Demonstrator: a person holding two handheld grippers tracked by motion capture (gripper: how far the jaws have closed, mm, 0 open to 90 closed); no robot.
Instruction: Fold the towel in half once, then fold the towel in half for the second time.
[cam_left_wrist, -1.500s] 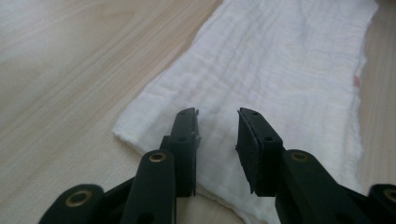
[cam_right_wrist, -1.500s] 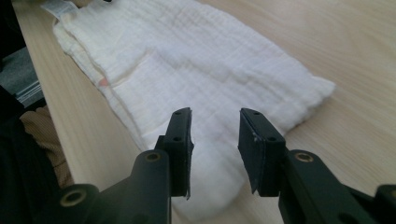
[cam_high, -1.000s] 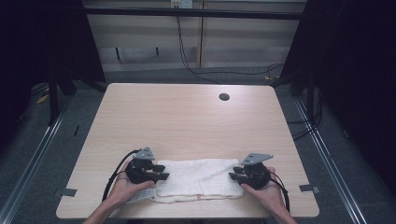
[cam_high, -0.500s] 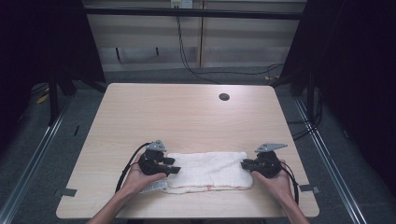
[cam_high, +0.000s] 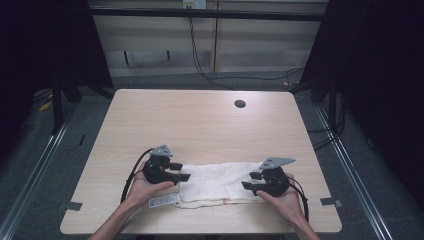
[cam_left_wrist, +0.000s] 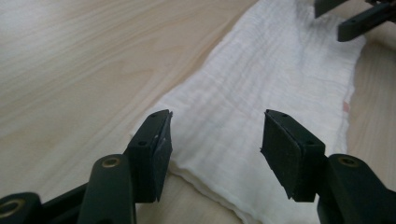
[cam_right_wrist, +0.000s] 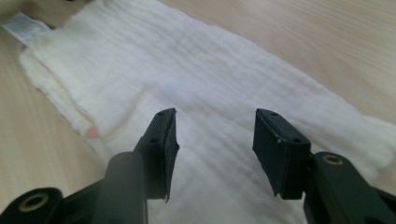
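Under the left hand-held gripper (cam_high: 181, 173), the cloth's (cam_high: 215, 181) end seems hidden.

Wood table (cam_high: 200, 125) w/ round hole (cam_high: 240, 104); cables (cam_high: 200, 60) on floor behind.

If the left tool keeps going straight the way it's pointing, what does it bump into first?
Probably the white cloth, which lies right ahead of the open left tool. Farther along that line sits the right tool, at the cloth's other end. Depth is hard to judge.

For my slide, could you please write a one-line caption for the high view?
Two open hand-held grippers, left gripper and right gripper, at the ends of a folded white cloth on a wooden table.
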